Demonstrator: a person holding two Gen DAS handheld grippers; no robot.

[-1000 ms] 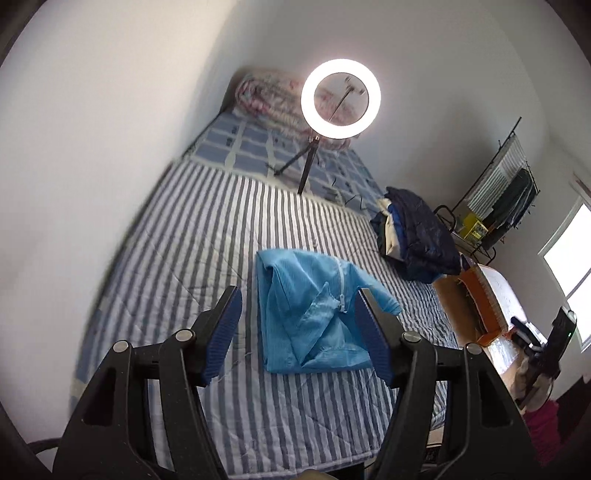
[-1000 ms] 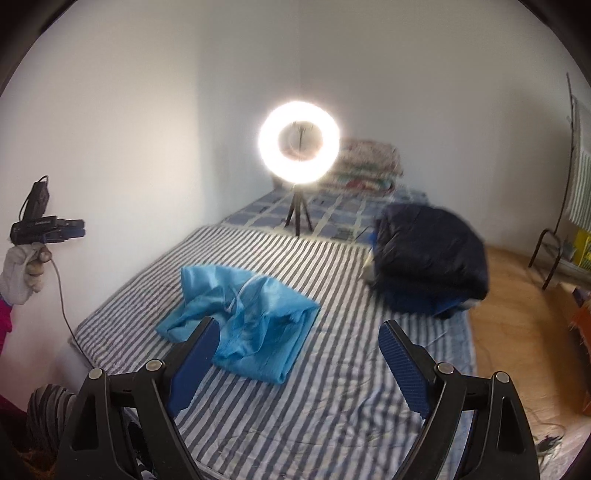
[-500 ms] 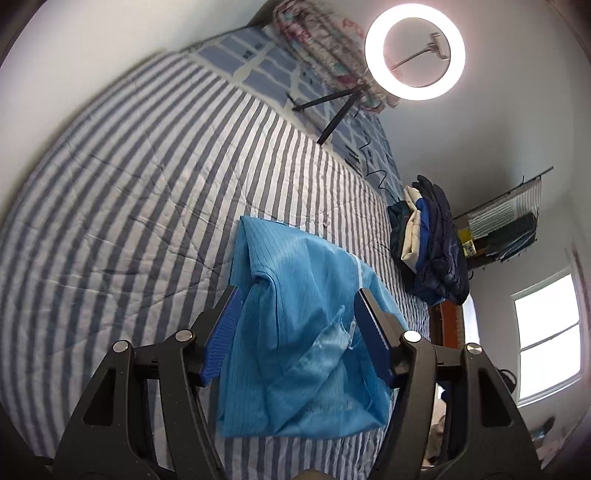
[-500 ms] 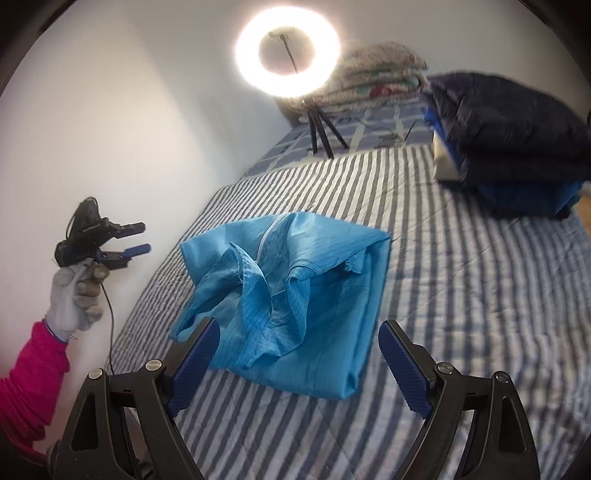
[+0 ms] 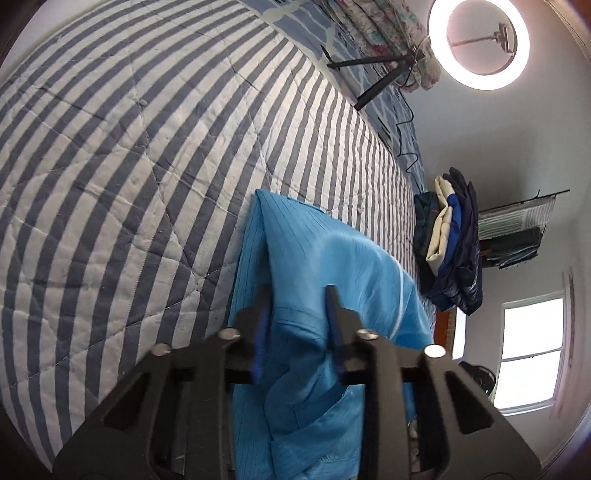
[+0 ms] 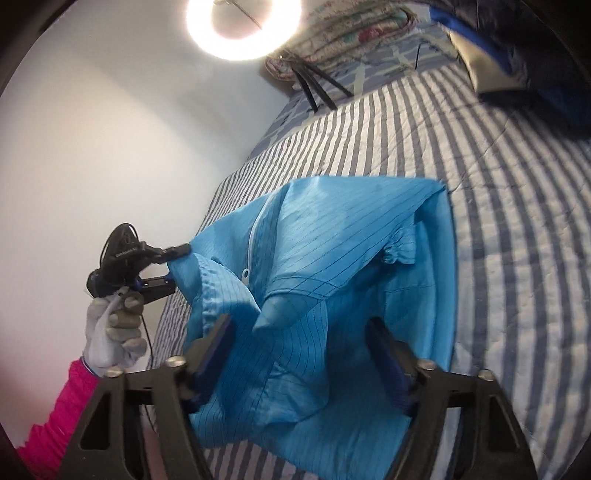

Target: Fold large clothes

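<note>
A crumpled light-blue zip garment lies on the striped bed; it also shows in the right wrist view. My left gripper has its fingers partly closed around a raised fold of the garment, with a gap still between them. In the right wrist view the left gripper is at the garment's left edge, held by a gloved hand. My right gripper is open, its fingers either side of the garment's near bunched part.
The striped quilt covers the bed. A ring light on a tripod stands at the far end by folded floral bedding. A pile of dark clothes sits at the bed's right edge. A window is at right.
Both grippers moved down and in to the garment. The left jaws narrowed around a fold. The right jaws now straddle the near part of the cloth.
</note>
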